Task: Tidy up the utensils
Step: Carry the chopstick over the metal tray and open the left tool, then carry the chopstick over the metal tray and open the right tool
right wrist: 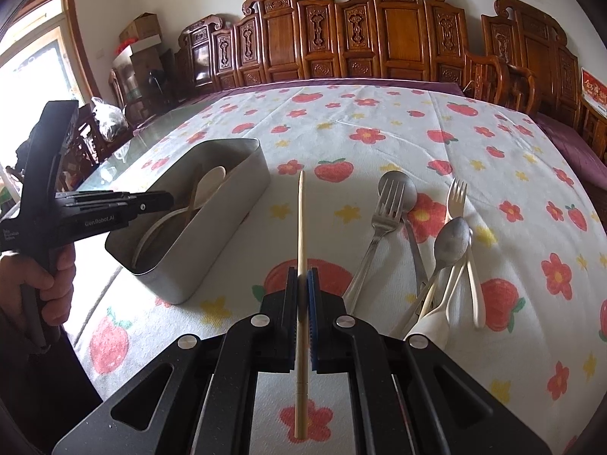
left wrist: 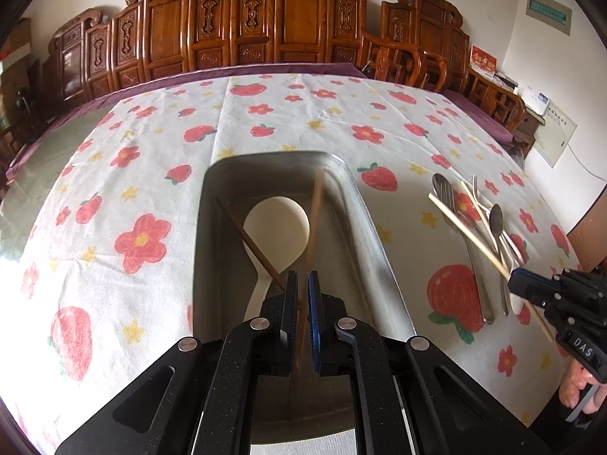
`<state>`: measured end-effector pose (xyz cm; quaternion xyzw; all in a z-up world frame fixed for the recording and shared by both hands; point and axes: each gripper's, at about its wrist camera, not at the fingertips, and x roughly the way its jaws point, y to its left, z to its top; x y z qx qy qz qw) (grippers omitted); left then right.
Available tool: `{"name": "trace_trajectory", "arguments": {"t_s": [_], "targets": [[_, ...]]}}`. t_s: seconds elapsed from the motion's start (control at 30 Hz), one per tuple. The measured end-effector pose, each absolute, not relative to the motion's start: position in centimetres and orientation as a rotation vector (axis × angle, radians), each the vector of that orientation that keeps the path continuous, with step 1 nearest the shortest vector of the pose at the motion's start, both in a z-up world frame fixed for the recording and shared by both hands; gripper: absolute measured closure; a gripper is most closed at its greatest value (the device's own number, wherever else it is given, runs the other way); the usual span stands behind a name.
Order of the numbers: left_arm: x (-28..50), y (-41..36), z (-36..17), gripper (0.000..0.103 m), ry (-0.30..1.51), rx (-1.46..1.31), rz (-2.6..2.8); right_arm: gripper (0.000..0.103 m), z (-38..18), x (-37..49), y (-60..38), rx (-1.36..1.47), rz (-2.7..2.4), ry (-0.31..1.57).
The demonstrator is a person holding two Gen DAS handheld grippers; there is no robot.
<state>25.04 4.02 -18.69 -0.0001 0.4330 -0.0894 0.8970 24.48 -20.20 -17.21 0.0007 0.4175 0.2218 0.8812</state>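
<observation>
Chopsticks first: my left gripper (left wrist: 302,284) has its jaws pinched on a brown chopstick (left wrist: 315,212) whose long axis runs straight out from the fingers, tip slanting down into the metal bin (left wrist: 379,250) near its far wall. My right gripper (right wrist: 302,282) is clamped on a pale chopstick (right wrist: 301,227), gripped partway along so the shaft points away from me toward the far edge of the table and its butt end trails back between the gripper arms, held above the strawberry tablecloth (right wrist: 341,121). That bin sits on the left part of the cloth, its long side running from the near edge toward the far one; inside I see a white spoon (left wrist: 275,223) lying lengthwise, bowl to the far end, and a second dark chopstick (left wrist: 250,242) crossing it diagonally. Toward the right edge lies a loose heap: two metal forks (right wrist: 385,204), metal spoons (right wrist: 451,240) and pale plastic pieces, handles mostly aimed at the near edge, overlapping one another
</observation>
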Motion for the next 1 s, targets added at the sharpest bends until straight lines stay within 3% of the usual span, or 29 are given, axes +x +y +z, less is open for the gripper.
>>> {"name": "trace_trajectory", "arguments": {"t_s": [0.57,1.0], "targets": [[24.8,8.7,-14.4,0.098,0.787,-0.015,-0.127,0.097,-13.8,25.1,-13.4,0.012,0.530,0.842],[25.1,11.1,-13.8,0.098,0.778,-0.033,-0.089,0.097,-14.7,28.3,-7.1,0.025,0.562,0.893]]}}
